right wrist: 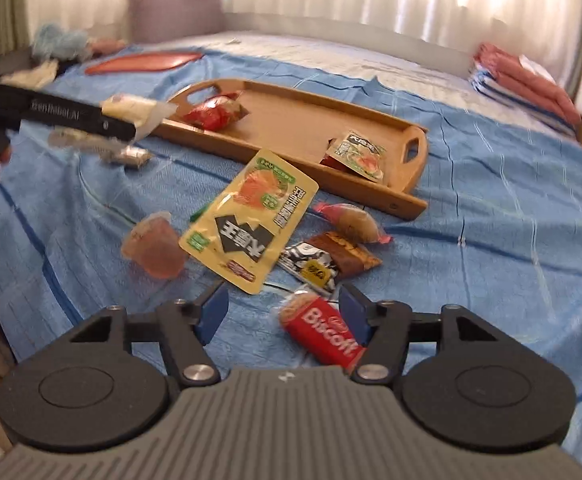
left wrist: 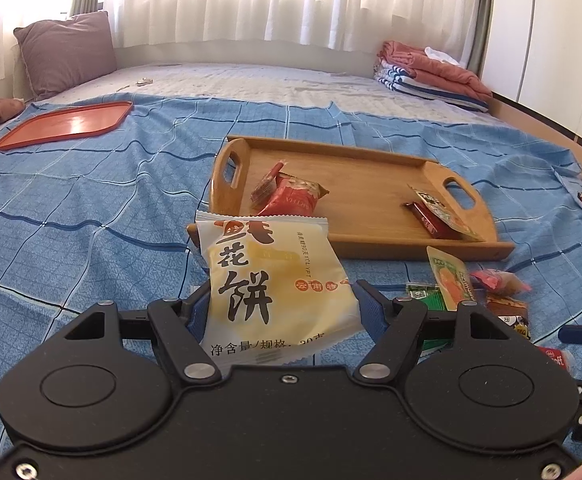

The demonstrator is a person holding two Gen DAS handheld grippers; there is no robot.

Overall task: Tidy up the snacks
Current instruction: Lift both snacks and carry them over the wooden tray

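My left gripper (left wrist: 283, 290) is shut on a white and yellow pastry packet (left wrist: 275, 280), held above the blue bedsheet in front of the wooden tray (left wrist: 351, 184). That tray holds a red packet (left wrist: 295, 200), a brown bar (left wrist: 427, 220) and a green and orange sachet (left wrist: 447, 212). My right gripper (right wrist: 283, 292) stands open low over loose snacks. A red Biscoff packet (right wrist: 323, 336) lies on the sheet beside its right finger. Ahead lie a yellow sachet (right wrist: 251, 216), a jelly cup (right wrist: 155, 248), a black and brown packet (right wrist: 331, 258) and a pink-ended pastry (right wrist: 353, 220).
An orange plastic tray (left wrist: 67, 124) lies far left on the bed. A mauve pillow (left wrist: 67, 52) leans at the back left, and folded towels (left wrist: 431, 72) are stacked at the back right. The right wrist view shows the left gripper's black body (right wrist: 71, 116) on the left.
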